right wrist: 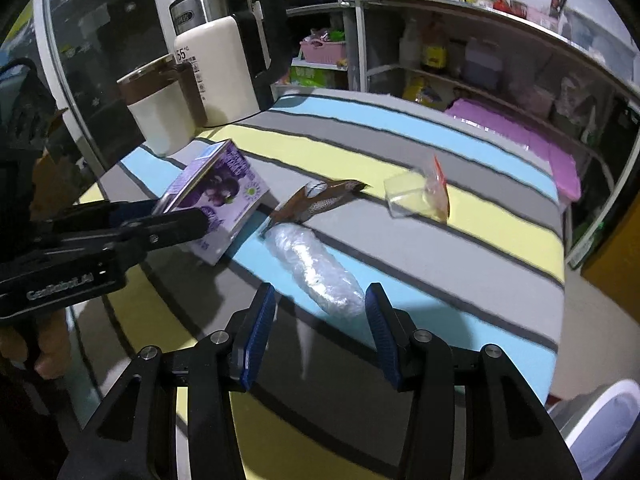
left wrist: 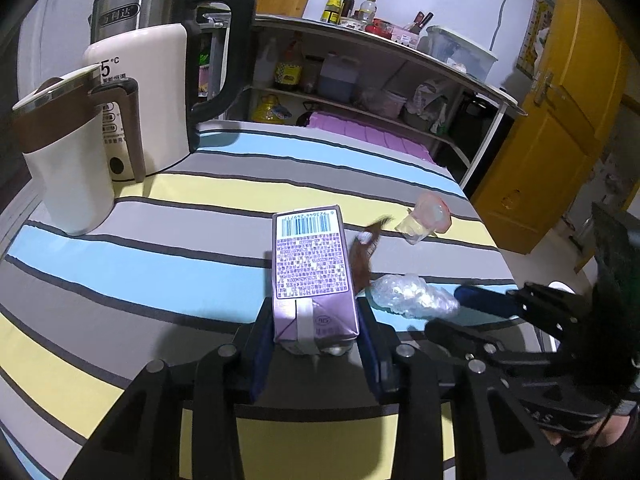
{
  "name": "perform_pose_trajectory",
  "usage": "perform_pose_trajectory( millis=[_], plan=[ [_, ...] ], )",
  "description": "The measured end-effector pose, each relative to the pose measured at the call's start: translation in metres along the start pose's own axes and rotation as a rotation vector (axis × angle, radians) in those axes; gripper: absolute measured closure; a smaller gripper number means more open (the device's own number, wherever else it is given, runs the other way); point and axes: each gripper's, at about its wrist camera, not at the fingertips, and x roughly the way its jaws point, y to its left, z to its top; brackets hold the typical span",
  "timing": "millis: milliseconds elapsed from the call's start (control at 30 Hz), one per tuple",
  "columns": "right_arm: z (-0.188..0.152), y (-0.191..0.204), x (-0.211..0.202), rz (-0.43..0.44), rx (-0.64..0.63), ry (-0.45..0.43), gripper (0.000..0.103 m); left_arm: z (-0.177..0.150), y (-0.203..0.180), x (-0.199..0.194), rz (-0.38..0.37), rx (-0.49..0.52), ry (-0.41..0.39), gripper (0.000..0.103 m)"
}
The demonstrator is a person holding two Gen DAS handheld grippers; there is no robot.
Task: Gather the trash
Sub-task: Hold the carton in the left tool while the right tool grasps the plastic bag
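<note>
A purple drink carton (left wrist: pixel 310 256) lies on the striped tablecloth (left wrist: pixel 160 264), and my left gripper (left wrist: pixel 315 320) is shut on its near end, blue pads against both sides. The right wrist view shows the same carton (right wrist: pixel 224 196) tilted up in the left gripper (right wrist: pixel 180 216). A brown wrapper (left wrist: pixel 364 256) lies just right of the carton. A crumpled clear plastic wad (right wrist: pixel 312 264) lies on the cloth, its near end between the fingertips of my right gripper (right wrist: pixel 320 300), which is open and not pressing it. Farther off sits a small clear bag (right wrist: pixel 420 196) with a red edge.
A cream electric kettle (left wrist: pixel 160 80) and a white mug with a brown band (left wrist: pixel 68 160) stand at the table's far left. A metal shelf (left wrist: pixel 360 92) full of bottles runs behind the table. A white bin rim (right wrist: pixel 600 412) shows off the table's right edge.
</note>
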Motion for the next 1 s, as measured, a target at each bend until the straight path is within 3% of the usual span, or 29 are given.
perform_pose_trajectory(
  millis=[367,400,433,467,533,1000],
  plan=[
    [0.010,0.002,0.020,0.008,-0.026,0.033,0.056,-0.007,0.013,-0.009,-0.002,-0.007,-0.004,0.065],
    [0.009,0.003,0.020,0.008,-0.027,0.034,0.060,-0.007,0.013,-0.010,-0.003,-0.008,-0.005,0.065],
    [0.009,0.005,0.020,0.007,-0.030,0.036,0.075,-0.008,0.014,-0.010,-0.005,-0.008,-0.005,0.065],
    [0.009,0.005,0.020,0.007,-0.029,0.036,0.082,-0.008,0.015,-0.010,-0.006,-0.008,-0.005,0.065],
    [0.008,0.005,0.019,0.008,-0.019,0.036,0.088,-0.008,0.016,-0.011,-0.009,-0.010,-0.005,0.065],
    [-0.007,0.017,-0.011,0.023,0.045,-0.017,0.094,-0.017,0.013,-0.026,-0.004,-0.009,-0.022,0.065]
  ],
)
